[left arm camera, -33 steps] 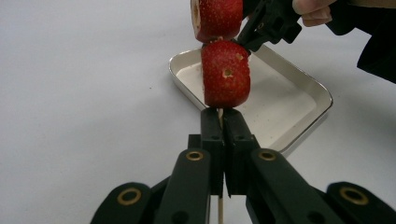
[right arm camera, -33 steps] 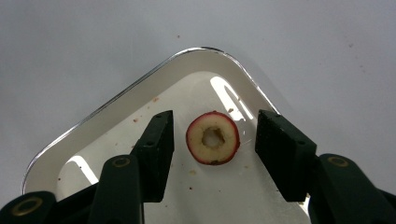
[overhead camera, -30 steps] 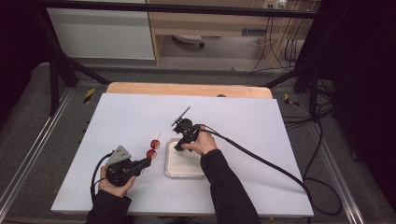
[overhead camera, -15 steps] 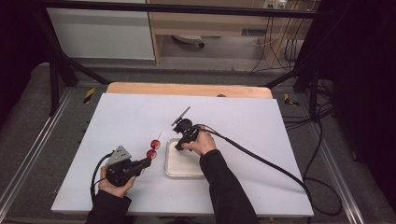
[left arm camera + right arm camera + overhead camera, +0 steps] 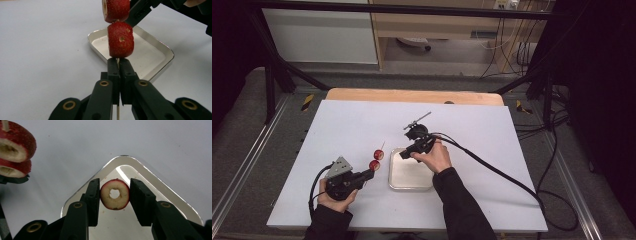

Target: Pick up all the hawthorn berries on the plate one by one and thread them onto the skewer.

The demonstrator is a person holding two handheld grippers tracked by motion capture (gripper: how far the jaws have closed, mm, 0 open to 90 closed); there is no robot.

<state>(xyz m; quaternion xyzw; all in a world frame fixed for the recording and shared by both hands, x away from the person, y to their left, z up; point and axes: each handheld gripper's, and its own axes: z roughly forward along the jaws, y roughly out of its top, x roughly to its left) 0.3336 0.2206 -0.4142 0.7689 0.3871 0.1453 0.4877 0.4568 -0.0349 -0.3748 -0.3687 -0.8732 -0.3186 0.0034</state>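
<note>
Currently a red-skinned, pale-fleshed ring slice of fruit with a cored hole [image 5: 114, 194] is clamped between the jaws of the right gripper [image 5: 114, 195], which have just been closing onto it, directly above a corner of the shallow rectangular metal tray [image 5: 160, 185]. A thin wooden skewer [image 5: 117, 113] is pinched by the fully closed left gripper [image 5: 119, 72], with two red speckled fruit slices [image 5: 120, 38] already threaded just above the pads; in the high view that loaded skewer [image 5: 376, 160] is seen just left of the tray [image 5: 408, 181], on the white table sheet [image 5: 342, 125]. Main risk, as judged: the slice is gripped on its curved rind by flat pads, so it could be rotated or squeezed out during transfer, and dropped back into the tray. Second risk: the skewer tip could be missed by the cored hole if the slice is tilted, so the flesh would be split or the slice pushed off-axis. Third: the skewer is held low by a narrow pinch, so it could be levered sideways under threading force and the stacked slices shifted. Slice appearance: round, thick ring, dark red skin, cream flesh, clean central hole facing the camera, a small dark blemish at the lower edge.
</note>
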